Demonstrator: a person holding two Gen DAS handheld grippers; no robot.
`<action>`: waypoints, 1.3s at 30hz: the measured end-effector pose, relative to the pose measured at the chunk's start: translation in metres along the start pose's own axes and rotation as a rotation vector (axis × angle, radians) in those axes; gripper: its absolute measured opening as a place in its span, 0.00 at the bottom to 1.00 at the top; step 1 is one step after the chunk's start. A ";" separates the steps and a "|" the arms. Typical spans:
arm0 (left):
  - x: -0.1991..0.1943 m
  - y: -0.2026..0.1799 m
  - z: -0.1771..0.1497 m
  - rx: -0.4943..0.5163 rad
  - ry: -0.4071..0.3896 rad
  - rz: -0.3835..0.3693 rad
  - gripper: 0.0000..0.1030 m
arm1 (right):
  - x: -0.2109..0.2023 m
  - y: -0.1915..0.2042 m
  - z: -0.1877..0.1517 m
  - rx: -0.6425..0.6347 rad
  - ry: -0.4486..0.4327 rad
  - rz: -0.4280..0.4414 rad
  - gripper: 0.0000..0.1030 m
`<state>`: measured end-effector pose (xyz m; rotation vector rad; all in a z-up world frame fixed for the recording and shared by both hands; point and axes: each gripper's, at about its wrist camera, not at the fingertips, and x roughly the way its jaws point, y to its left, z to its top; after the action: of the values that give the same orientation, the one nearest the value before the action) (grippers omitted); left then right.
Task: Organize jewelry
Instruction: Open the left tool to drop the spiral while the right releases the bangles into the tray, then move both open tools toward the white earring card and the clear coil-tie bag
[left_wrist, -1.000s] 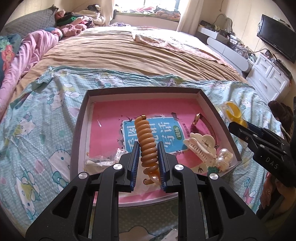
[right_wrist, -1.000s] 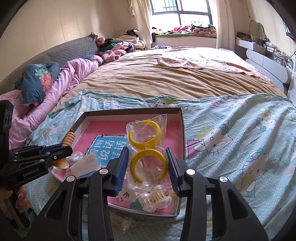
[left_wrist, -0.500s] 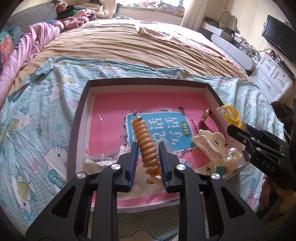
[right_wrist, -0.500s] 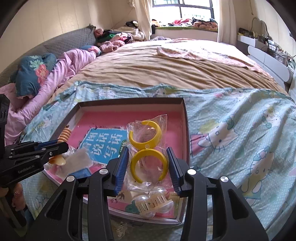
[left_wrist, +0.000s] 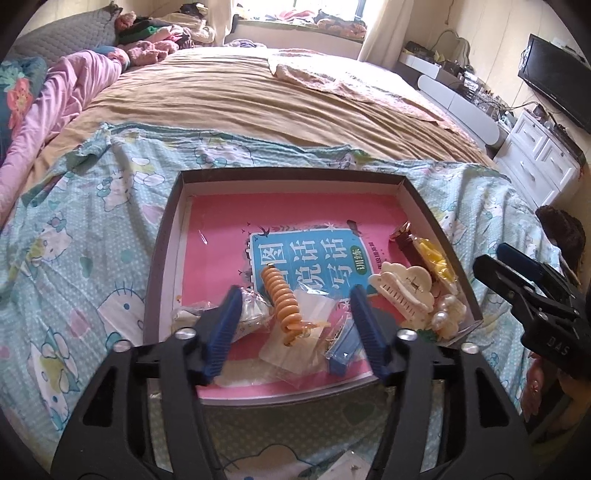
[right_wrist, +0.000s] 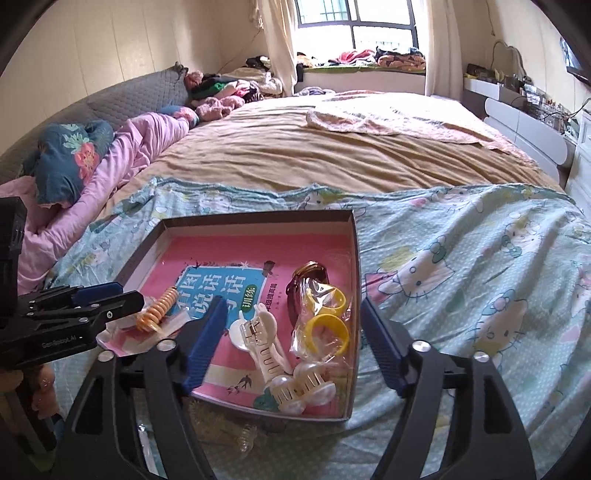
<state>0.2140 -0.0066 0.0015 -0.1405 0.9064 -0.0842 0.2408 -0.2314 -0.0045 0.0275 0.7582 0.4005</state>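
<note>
Left gripper (left_wrist: 295, 325) fingers apart around orange spiral hair coil (left_wrist: 284, 302), long axis near-far in shallow dark box (left_wrist: 162, 258); right gripper (right_wrist: 291, 343) fingers apart around bagged yellow rings (right_wrist: 327, 325).

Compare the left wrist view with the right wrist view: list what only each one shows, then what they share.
Only the left wrist view shows the wall-mounted TV and the small blue packet at the box's near edge. Only the right wrist view shows the window and a clear spiral hair tie lying on the bedsheet outside the box. Both show the box with its pink book, the orange spiral hair tie, the cream claw clip, the bagged yellow rings, and both tools open: the left tool and the right tool.
</note>
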 end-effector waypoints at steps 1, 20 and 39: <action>-0.003 -0.001 0.000 -0.001 -0.006 0.002 0.58 | -0.003 0.000 0.000 0.001 -0.007 -0.002 0.79; -0.058 -0.001 -0.002 -0.012 -0.100 0.022 0.89 | -0.061 0.013 0.004 -0.012 -0.111 0.017 0.85; -0.092 0.003 -0.019 -0.019 -0.153 0.028 0.89 | -0.097 0.028 -0.006 -0.037 -0.156 0.025 0.85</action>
<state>0.1426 0.0071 0.0606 -0.1493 0.7569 -0.0382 0.1641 -0.2412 0.0601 0.0336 0.5968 0.4313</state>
